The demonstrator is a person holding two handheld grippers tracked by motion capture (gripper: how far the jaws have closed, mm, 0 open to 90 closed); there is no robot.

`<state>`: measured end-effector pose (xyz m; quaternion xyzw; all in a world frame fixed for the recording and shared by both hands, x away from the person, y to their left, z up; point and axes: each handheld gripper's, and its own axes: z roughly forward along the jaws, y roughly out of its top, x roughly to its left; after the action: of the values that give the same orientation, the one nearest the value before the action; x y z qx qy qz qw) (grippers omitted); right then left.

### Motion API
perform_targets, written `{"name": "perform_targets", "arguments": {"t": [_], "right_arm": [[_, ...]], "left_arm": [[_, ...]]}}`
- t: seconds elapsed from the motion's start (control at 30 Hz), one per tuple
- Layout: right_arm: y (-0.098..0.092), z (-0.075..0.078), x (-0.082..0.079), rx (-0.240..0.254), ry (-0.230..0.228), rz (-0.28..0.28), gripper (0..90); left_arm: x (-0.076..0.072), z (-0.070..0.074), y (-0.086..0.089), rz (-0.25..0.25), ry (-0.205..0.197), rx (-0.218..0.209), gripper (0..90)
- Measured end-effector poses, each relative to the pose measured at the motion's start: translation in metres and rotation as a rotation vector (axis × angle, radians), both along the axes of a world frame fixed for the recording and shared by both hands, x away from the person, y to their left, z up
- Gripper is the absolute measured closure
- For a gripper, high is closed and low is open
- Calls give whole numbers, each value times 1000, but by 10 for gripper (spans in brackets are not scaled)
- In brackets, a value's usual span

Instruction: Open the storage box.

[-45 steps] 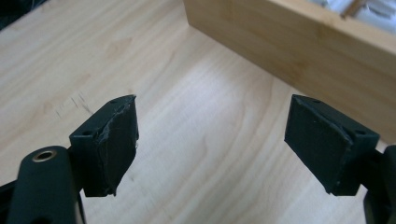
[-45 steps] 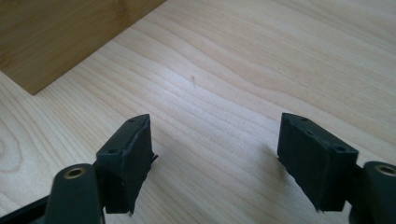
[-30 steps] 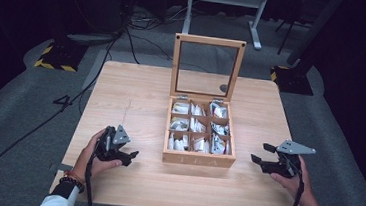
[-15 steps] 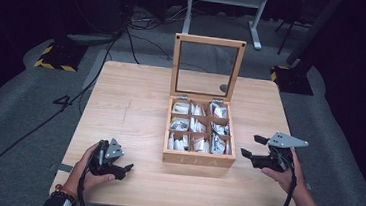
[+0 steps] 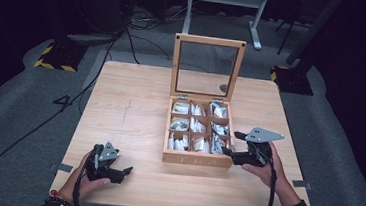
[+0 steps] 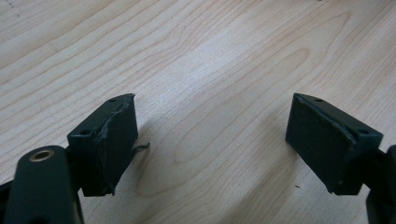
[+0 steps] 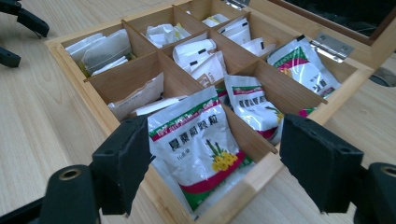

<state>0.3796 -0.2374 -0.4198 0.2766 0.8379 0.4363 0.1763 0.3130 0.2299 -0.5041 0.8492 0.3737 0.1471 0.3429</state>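
high: box (image 5: 196,159) stood lid-up mid-table (image 5: 130,103); left gripper (image 5: 124,171) low by near edge, right gripper (image 5: 228,150) at box's right front corner | left: fingers (image 6: 109,140) wide apart, empty, over bare wood | right: fingers (image 7: 123,163) wide apart, empty, framing sachet (image 7: 198,144) in corner cell; likely approach step, next needing descent and closing on it

High view: the table (image 5: 135,114) is evenly lit from above; the surrounding floor and background are dim to black, and detail is soft. Left gripper view: bright, with soft shadows beneath the pads (image 6: 116,140). Right gripper view: the sachets (image 7: 196,140) are sharp; the near jaws are blurred.
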Motion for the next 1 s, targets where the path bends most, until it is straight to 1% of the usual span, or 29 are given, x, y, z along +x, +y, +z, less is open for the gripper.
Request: {"name": "perform_targets", "arguments": {"t": [0.07, 0.2, 0.37, 0.47, 0.5, 0.57, 0.6, 0.7, 0.73, 0.77, 0.83, 0.93, 1.0], "right_arm": [[2, -1, 1, 3, 6, 3, 249], [15, -5, 5, 10, 26, 33, 250], [31, -8, 7, -11, 30, 44, 252], [41, -10, 6, -39, 31, 54, 254], [43, -11, 6, -48, 34, 56, 255], [46, -13, 7, -49, 46, 58, 260], [47, -13, 7, -60, 43, 52, 262], [46, -14, 9, -72, 36, 23, 278], [46, -14, 9, -72, 36, 23, 278], [42, -13, 10, -62, 50, 9, 260], [39, -13, 10, -56, 50, 3, 249], [35, -10, 8, -72, 27, -14, 260], [31, -9, 7, -73, 23, -23, 264]], "left_arm": [[0, 0, 0, 2, 0, 0, 172], [0, 0, -1, 3, 7, -4, 168], [0, 0, -1, 2, 8, -7, 165], [1, 0, -1, 2, 7, -7, 164], [1, 0, -1, 2, 7, -7, 164], [1, 0, -1, -1, 7, -6, 164], [1, 0, -1, 0, 7, -7, 164], [1, 0, -1, 0, 7, -7, 164], [1, 0, -1, 0, 7, -7, 164], [1, 0, -1, 0, 7, -7, 164], [1, 0, -1, 0, 7, -7, 164], [1, 0, -1, 0, 7, -7, 164], [1, 0, -1, 0, 7, -7, 164]]}}
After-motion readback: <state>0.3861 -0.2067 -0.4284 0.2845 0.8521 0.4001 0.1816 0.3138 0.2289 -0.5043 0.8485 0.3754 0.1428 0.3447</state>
